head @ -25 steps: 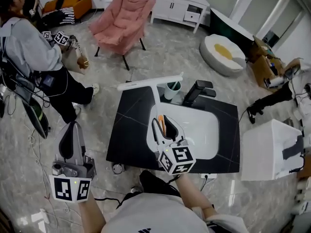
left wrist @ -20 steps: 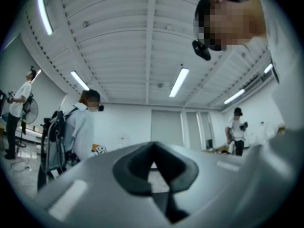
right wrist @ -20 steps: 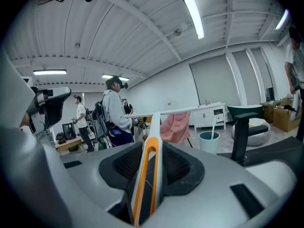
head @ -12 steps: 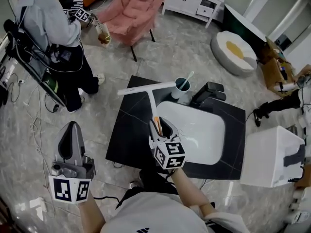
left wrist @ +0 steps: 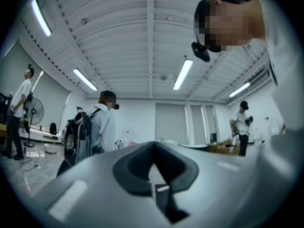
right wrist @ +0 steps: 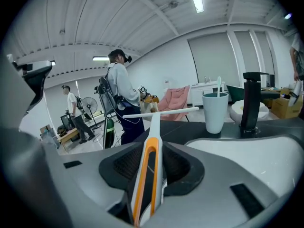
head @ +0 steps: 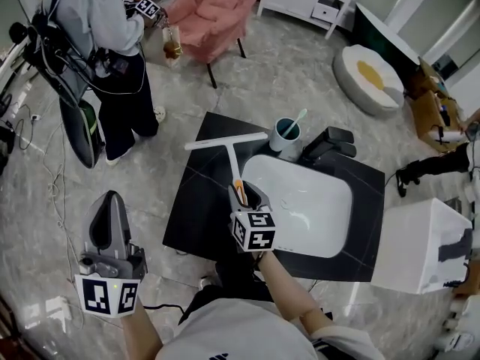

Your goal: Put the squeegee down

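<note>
The right claw [head: 241, 192] is clamped on the orange-striped handle of the white squeegee [head: 229, 156], just left of the white sink [head: 330, 223]. The handle runs up the frame to the crossbar blade, which lies over the black table's [head: 199, 201] upper left part, left of the teal cup [head: 285, 137]; whether it touches the table cannot be told. At lower left, the left claw [head: 111, 198] is over the floor, pads drawn together on nothing.

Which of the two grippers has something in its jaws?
The right gripper, over the black countertop: it grips the squeegee by its orange-and-white handle. The left gripper, out over the floor, holds nothing.
</note>
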